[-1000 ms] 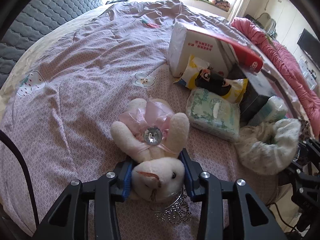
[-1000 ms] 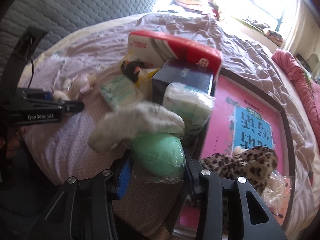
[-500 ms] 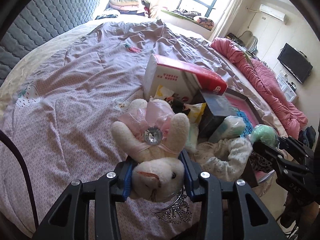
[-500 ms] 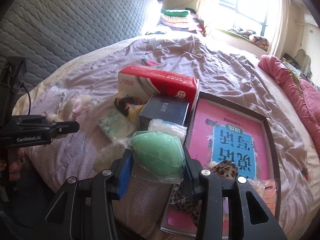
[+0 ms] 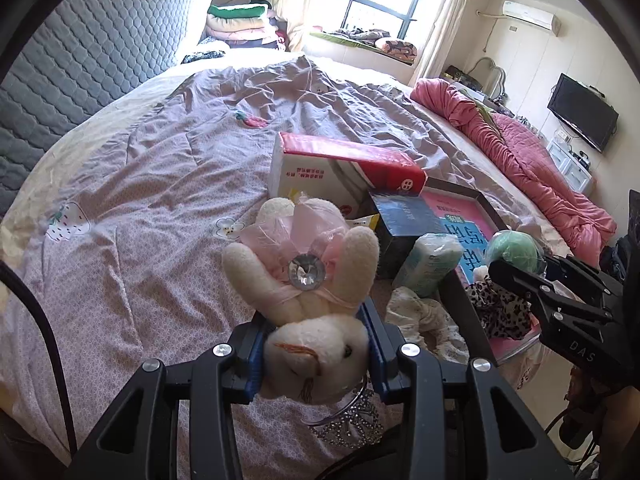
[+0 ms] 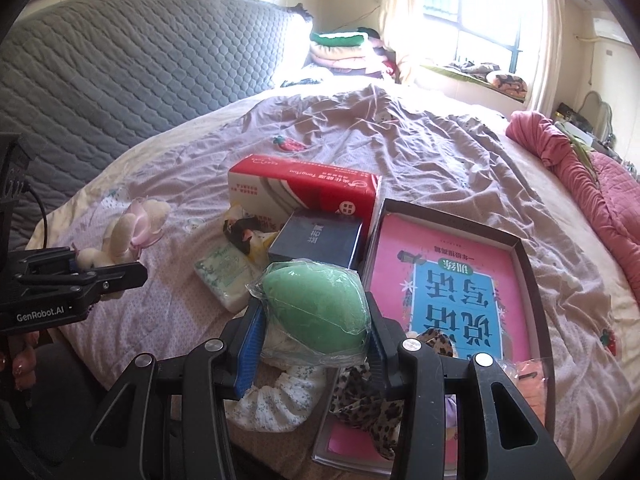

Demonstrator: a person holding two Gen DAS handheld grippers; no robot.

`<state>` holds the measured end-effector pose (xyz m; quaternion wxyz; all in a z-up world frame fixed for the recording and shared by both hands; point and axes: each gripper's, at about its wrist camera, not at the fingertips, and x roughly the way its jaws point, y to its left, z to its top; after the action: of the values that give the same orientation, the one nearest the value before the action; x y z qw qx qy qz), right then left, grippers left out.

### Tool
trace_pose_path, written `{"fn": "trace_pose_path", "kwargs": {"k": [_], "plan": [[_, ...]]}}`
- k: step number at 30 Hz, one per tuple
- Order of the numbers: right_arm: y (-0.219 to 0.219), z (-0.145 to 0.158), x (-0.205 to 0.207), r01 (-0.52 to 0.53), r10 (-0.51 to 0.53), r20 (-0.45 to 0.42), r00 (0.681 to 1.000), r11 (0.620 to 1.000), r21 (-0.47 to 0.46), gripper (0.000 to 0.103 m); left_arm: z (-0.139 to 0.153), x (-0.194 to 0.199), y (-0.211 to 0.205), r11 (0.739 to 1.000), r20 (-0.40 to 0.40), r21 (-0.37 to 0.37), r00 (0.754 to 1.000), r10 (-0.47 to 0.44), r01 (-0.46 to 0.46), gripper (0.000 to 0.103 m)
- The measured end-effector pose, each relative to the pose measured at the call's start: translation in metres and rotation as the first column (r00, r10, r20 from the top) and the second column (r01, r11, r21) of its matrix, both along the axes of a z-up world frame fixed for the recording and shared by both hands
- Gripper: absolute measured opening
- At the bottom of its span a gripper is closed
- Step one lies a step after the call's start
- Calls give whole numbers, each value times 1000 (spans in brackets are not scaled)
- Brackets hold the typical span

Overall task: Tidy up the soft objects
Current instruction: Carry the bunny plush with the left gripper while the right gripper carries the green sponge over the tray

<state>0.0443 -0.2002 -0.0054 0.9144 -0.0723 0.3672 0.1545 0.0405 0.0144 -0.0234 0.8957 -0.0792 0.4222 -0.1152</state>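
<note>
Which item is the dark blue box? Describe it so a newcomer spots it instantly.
On the bed, find the pile near its front edge, topped by the big red-and-white carton. The dark blue box sits right in front of that carton, beside the shallow tray holding the pink book. It is the only dark, hard-edged cube among pale soft packets.

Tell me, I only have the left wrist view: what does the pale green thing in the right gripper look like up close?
Observer: The right gripper is shut on a pale green egg-shaped sponge in clear plastic wrap.
Operator: What lies under it?
Observer: A white floral fabric scrunchie on the bed, beside a leopard-print scrunchie.
Operator: How does my left gripper look from there?
Observer: The left gripper is clamped on the cream plush rabbit's head.
</note>
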Motion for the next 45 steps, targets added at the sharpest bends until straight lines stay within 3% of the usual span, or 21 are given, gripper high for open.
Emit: {"fn": "trace_pose_path", "kwargs": {"k": [13, 32, 45], "plan": [[-34, 13, -6, 72, -74, 32, 997, 996, 60, 47, 15, -4, -36, 998, 5, 56, 999, -41, 40, 42], [-112, 32, -19, 236, -250, 60, 966, 955, 180, 47, 21, -11, -105, 980, 8, 116, 986, -166, 164, 42], [-141, 26, -23, 291, -304, 62, 951, 942, 166, 47, 17, -4, -146, 966, -20, 125, 974, -226, 227, 42]]}}
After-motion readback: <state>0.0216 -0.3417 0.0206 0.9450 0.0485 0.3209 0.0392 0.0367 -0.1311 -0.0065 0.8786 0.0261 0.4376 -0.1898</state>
